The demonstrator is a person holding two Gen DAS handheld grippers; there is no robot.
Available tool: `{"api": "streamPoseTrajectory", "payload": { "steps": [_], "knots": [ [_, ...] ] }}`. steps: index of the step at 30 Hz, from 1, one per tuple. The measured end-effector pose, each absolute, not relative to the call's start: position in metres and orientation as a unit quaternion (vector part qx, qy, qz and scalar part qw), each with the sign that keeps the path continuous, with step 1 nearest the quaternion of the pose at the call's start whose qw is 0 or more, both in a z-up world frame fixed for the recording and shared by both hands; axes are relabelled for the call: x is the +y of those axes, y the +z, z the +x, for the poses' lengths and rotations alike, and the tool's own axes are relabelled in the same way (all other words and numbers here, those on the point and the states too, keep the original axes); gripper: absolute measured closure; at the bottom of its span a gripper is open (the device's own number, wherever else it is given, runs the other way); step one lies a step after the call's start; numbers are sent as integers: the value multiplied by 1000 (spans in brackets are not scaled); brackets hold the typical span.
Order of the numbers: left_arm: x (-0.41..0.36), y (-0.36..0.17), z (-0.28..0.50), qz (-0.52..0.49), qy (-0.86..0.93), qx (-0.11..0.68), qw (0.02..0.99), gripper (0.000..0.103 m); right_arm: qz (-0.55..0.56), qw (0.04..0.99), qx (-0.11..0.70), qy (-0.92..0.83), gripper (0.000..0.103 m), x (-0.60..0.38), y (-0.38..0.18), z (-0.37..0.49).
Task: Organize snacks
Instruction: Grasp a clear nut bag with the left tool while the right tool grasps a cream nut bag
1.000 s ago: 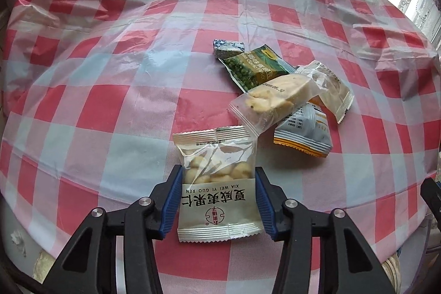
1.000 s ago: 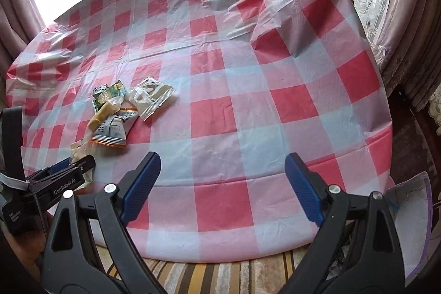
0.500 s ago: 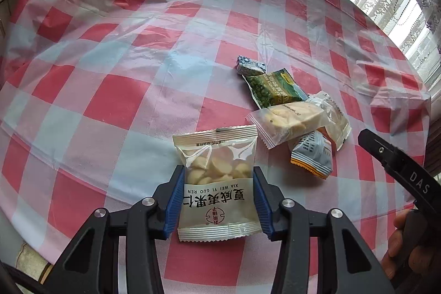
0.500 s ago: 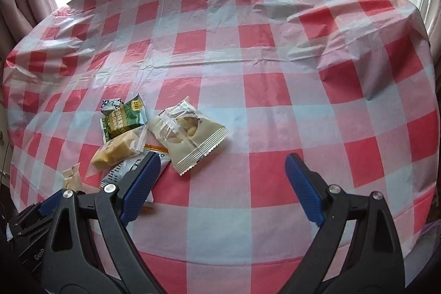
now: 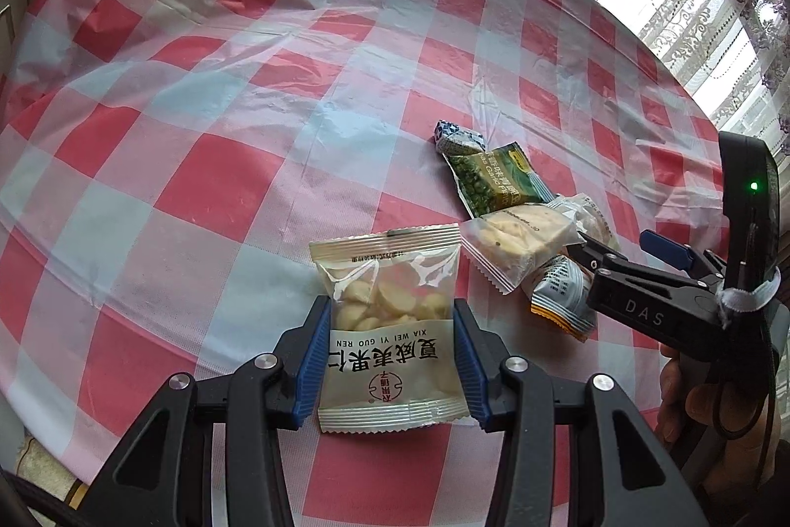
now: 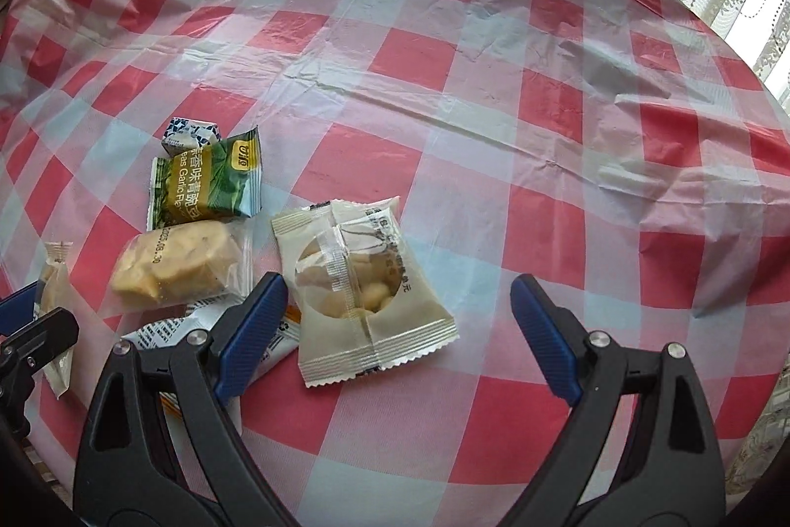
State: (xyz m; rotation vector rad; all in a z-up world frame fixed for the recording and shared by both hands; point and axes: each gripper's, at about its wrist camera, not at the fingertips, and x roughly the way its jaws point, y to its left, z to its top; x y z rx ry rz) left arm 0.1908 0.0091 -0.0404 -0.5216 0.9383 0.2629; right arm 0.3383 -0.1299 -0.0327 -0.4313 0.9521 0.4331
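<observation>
Our left gripper (image 5: 390, 354), tilted steeply down, clamps a cream crinkle-edged macadamia packet (image 5: 390, 329) near the checked plastic tablecloth's (image 5: 237, 181) near edge. Five more packets lie heaped further right — our right gripper (image 6: 395, 329) hangs wide open over one, a cream nut packet (image 6: 365, 295).

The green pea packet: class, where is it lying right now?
In the right wrist view the green pea packet lies left of centre on the checked tablecloth, between the small blue-and-white sweet and the clear biscuit packet.
</observation>
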Motion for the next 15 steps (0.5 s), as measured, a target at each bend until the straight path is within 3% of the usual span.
{"api": "streamPoseTrajectory", "payload": {
  "steps": [4,7,15],
  "knots": [
    [9,-40,190,-248,124,444,852,55,-171,843,461,217,20,-133,-36,347],
    [8,-40,190,-249,124,444,852,55,-132,839,473,236,43,-135,-36,352],
    [7,-40,190,-245,123,445,853,55,-129,845,469,224,49,-139,-33,344]
  ]
}}
